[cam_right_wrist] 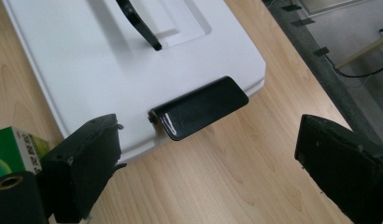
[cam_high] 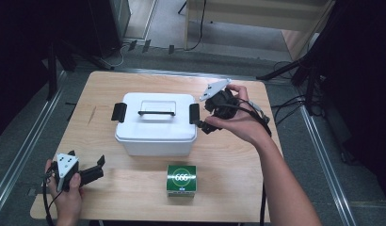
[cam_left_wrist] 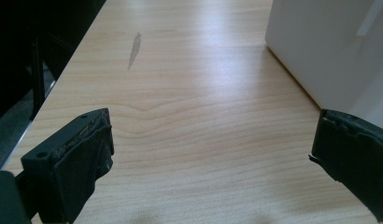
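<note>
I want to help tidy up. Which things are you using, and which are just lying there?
In use:
- white box
- black clip on its side
- right gripper, open beside that clip

Lying about:
- green carton
- left gripper, open over bare table

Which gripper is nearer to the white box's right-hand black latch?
Right. The right gripper hovers open just beside the black latch on the white box, looking down on it. The left gripper sits open at the table's near left corner, apart from the box.

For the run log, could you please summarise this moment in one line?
left gripper: open, on table | right gripper: open, beside white box latch
</note>
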The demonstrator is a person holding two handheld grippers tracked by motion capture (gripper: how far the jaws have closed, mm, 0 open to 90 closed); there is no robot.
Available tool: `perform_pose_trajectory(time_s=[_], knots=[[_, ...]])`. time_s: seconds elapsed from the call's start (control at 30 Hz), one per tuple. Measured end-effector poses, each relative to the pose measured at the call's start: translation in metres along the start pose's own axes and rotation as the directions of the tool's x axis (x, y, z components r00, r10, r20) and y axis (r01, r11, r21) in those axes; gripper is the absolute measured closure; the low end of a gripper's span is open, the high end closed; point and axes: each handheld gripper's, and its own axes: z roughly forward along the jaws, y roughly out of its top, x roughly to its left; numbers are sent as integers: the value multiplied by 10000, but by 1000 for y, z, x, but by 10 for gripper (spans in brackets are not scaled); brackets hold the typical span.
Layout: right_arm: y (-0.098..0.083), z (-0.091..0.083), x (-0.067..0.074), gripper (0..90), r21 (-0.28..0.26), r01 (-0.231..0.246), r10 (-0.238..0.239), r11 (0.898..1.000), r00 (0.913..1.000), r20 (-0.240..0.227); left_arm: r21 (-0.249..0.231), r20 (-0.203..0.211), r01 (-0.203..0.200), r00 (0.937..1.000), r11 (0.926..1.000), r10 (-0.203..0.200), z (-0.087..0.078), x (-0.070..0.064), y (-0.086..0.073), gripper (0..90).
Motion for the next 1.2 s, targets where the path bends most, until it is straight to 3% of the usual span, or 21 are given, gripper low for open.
perform_pose_trajectory(time_s=[0.03,0.07,0.2,0.37,0.5,0.8,0.93,0.97,1.2], knots=[[7,0,-4,63,272,122,-113,9996,9993,-350,-14,10,-21,10000,10000,21,0,0,0,0],[7,0,-4,63,272,122,-113,9996,9993,-350,-25,24,10,10000,10000,-10,0,0,0,0],[18,5,-6,69,876,598,-493,9944,9919,-1171,-135,91,312,9995,9994,-310,-2,3,-1,0],[32,15,-2,76,1579,1292,-1007,9790,9791,-1768,-228,116,405,9991,9989,-402,-3,4,-1,0],[46,18,0,75,1656,1641,-1292,9724,9706,-2032,-121,218,456,9987,9989,-454,-1,5,0,0],[76,30,14,146,1640,2560,-2216,9527,9540,-2018,-265,431,431,9982,9987,-419,-3,5,0,0],[85,36,19,193,1820,2740,-2348,9444,9490,-2102,-243,475,422,9980,9988,-410,-3,5,-1,0],[86,39,19,204,1844,2926,-2502,9383,9424,-2222,-233,498,413,9980,9989,-401,-3,5,-1,0],[99,52,26,348,2176,3256,-2807,9201,9358,-2134,-198,545,340,9980,9992,-329,-3,4,-1,0]])
